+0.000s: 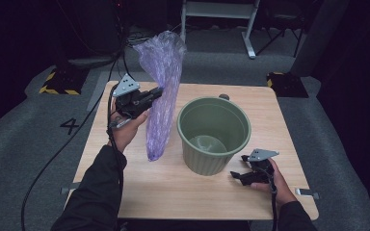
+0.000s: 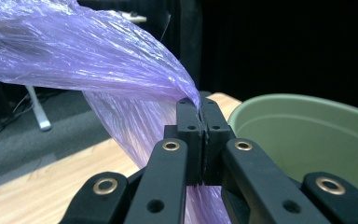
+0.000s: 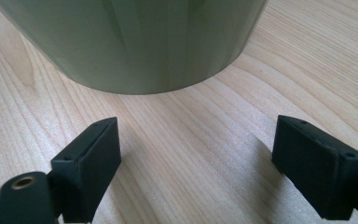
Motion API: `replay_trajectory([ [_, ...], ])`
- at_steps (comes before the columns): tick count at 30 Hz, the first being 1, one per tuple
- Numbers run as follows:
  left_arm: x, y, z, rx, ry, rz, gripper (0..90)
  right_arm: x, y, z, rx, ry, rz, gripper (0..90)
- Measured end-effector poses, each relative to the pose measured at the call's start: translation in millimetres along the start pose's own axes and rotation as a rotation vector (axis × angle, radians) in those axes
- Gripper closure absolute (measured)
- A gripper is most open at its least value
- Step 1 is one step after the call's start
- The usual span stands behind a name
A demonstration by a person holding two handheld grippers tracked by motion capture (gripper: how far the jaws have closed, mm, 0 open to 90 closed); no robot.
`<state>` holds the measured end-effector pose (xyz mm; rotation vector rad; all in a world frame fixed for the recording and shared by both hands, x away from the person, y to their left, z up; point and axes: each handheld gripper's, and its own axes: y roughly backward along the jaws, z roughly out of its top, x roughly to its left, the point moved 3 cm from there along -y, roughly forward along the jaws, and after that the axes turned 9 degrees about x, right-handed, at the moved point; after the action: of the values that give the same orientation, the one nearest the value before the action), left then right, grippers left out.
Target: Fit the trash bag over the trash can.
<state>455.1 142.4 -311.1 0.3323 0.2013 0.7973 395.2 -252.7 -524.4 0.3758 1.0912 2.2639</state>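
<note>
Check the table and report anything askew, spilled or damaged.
Nothing stands out. The green bin stands upright and empty on the table. The left gripper pinches the crumpled purple bag, which hangs with its lower end touching the wood. The right gripper rests open beside the bin.

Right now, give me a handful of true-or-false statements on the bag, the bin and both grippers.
1. The left gripper is shut on the purple plastic bag. True.
2. The bag already lines the green bin. False: it hangs beside the bin, outside it.
3. The right gripper is clamped on the bin's rim. False: it is open, low on the wooden table, near the bin's base.
4. The bin stands upright on the table. True.
5. The bin is full of rubbish. False: its inside looks empty.
</note>
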Motion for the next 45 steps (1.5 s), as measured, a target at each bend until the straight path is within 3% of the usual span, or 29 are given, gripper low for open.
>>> replay_trajectory([
  [7,-19.3,-7.7,18.3,-0.004,-0.045,-0.025,88.6,-0.5,0.6,-0.4,0.0,0.004,0.004,16.2],
  [13,-34.5,-16.7,22.3,0.01,-0.077,-0.051,88.6,-2.8,9.2,0.4,-0.028,-0.013,0.015,18.9],
  [17,-44.3,-25.7,21.6,0.032,-0.1,-0.081,88.6,-12.5,39.3,6.7,-0.117,-0.061,-0.012,18.9],
  [18,-44.3,-25.7,21.6,0.032,-0.1,-0.081,88.6,-12.5,39.3,6.7,-0.117,-0.061,-0.012,18.9],
  [19,-47.6,-28.6,21.5,0.044,-0.112,-0.088,88.6,-15.7,55.0,9.8,-0.162,-0.072,-0.015,18.9],
  [20,-47.6,-28.6,21.5,0.044,-0.112,-0.088,88.6,-15.7,55.0,9.8,-0.162,-0.072,-0.015,18.9],
  [21,-49.2,-29.6,21.5,0.051,-0.122,-0.092,88.6,-17.8,69.6,12.8,-0.195,-0.072,-0.049,18.9],
  [22,-51.3,-30.6,21.4,0.055,-0.128,-0.094,88.6,-17.8,69.6,12.8,-0.195,-0.072,-0.049,18.9],
  [23,-54.7,-31.8,21.1,0.061,-0.137,-0.104,88.6,-20.4,84.3,17.4,-0.252,-0.085,-0.061,19.0],
  [24,-54.7,-31.8,21.1,0.061,-0.137,-0.104,88.6,-20.4,84.3,17.4,-0.252,-0.085,-0.061,19.0],
  [25,-58.0,-33.3,20.5,0.066,-0.143,-0.112,88.6,-20.9,98.0,24.3,-0.308,-0.103,-0.074,19.7],
  [26,-59.5,-33.7,20.1,0.069,-0.146,-0.116,88.6,-20.0,103.4,28.5,-0.328,-0.102,-0.081,19.7],
  [28,-61.2,-34.4,19.6,0.074,-0.152,-0.124,88.6,-18.3,108.1,32.9,-0.339,-0.097,-0.088,19.7],
  [30,-66.8,-36.1,17.7,0.088,-0.165,-0.138,88.6,-11.2,118.7,48.8,-0.35,-0.048,-0.116,19.6],
  [33,-71.1,-36.8,16.1,0.099,-0.181,-0.152,88.6,-7.7,127.4,59.6,-0.37,-0.03,-0.116,19.7],
  [36,-78.3,-38.5,12.6,0.12,-0.206,-0.177,88.6,-5.6,140.9,74.0,-0.412,-0.016,-0.08,19.4],
  [37,-80.7,-39.5,11.2,0.127,-0.216,-0.181,88.6,-5.7,148.4,86.0,-0.423,-0.016,-0.085,19.4],
  [45,-98.3,-44.3,1.7,0.175,-0.291,-0.21,88.6,4.7,151.3,128.7,-0.381,0.04,-0.127,20.0],
])
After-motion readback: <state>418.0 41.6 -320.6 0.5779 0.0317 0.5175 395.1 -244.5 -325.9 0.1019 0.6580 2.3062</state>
